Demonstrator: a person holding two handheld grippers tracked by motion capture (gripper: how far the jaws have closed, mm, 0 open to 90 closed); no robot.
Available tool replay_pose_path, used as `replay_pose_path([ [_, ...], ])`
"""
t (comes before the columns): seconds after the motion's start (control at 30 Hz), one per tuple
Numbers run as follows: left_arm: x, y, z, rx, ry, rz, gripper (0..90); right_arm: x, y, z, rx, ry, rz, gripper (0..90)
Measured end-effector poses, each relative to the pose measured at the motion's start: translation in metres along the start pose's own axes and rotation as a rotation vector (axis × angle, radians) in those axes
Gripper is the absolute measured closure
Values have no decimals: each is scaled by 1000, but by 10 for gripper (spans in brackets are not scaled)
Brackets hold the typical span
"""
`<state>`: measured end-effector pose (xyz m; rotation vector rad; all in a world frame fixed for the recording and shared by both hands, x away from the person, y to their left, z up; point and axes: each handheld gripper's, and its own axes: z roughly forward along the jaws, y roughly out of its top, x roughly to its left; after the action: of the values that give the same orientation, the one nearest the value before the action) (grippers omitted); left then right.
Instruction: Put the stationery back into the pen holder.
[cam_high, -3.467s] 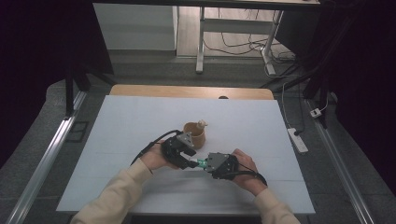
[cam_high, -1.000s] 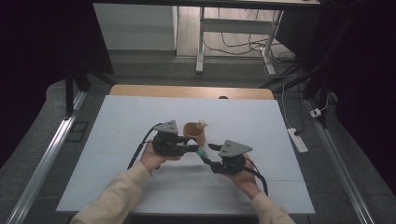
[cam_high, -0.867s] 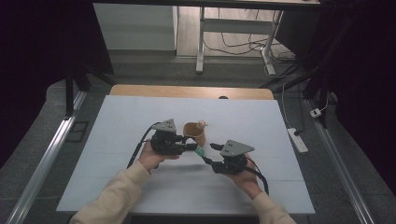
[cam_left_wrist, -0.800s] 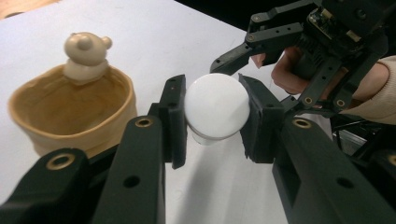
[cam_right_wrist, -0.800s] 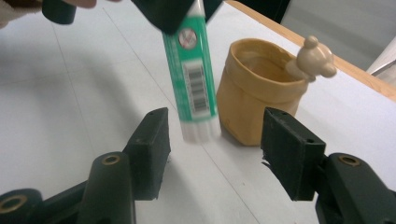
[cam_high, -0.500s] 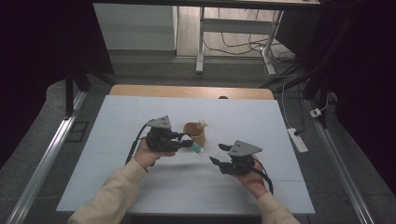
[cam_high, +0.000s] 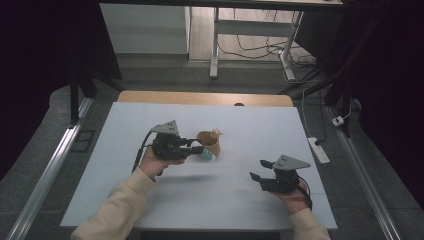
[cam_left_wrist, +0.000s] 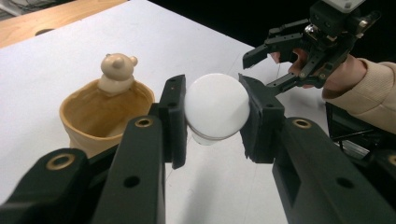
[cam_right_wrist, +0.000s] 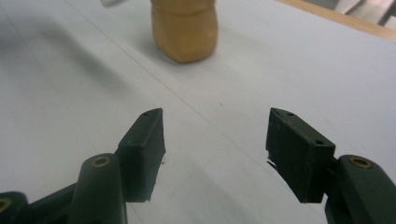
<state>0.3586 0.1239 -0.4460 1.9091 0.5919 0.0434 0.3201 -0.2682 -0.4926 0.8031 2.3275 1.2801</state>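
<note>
A tan cup (cam_high: 210, 145) with a small bear figure (cam_high: 216, 133) on its rim stands mid-table. My left gripper (cam_high: 200, 150) is beside the cup's left side, shut on a small white round-ended container (cam_left_wrist: 216, 109) with a green part (cam_high: 206, 155). In the left gripper view the cup (cam_left_wrist: 105, 112) lies just left of the jaws. My right gripper (cam_high: 257, 170) hovers near the table's front right, apart from the cup. Its jaws have just been opening and nothing is between them (cam_right_wrist: 215, 135). The cup's base (cam_right_wrist: 184, 28) shows far ahead of it.
A white mat (cam_high: 150, 200) covers the table, with a strip of wooden tabletop (cam_high: 200, 97) at the far edge. A power strip (cam_high: 319, 150) lies on the floor off the right edge. Metal rails run along both sides.
My right gripper has pulled away from the left one, to the right and toward the front edge, and its jaws have widened. The left gripper still holds the white container beside the cup.
</note>
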Motion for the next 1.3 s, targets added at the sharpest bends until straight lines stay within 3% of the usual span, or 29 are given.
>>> replay_pose_path([
  [0.37, 0, 7, -13, -26, 0, 8, 642, -13, -24, -19, 53, -44, 27, 359],
  [0.67, 1, 18, -24, -66, 21, 4, 642, -14, -26, -14, 76, -41, 9, 350],
  [0.9, 7, 36, -26, -93, 53, -4, 642, -15, -25, -13, 78, -45, 5, 347],
  [1.07, 17, 46, -18, -60, 90, -9, 642, -15, -25, -13, 83, -48, 2, 347],
  [1.17, 26, 48, -11, -15, 136, -15, 642, -15, -26, -13, 90, -51, -6, 348],
  [1.3, 37, 49, 0, 39, 151, -30, 642, -14, -25, -12, 86, -55, -12, 347],
])
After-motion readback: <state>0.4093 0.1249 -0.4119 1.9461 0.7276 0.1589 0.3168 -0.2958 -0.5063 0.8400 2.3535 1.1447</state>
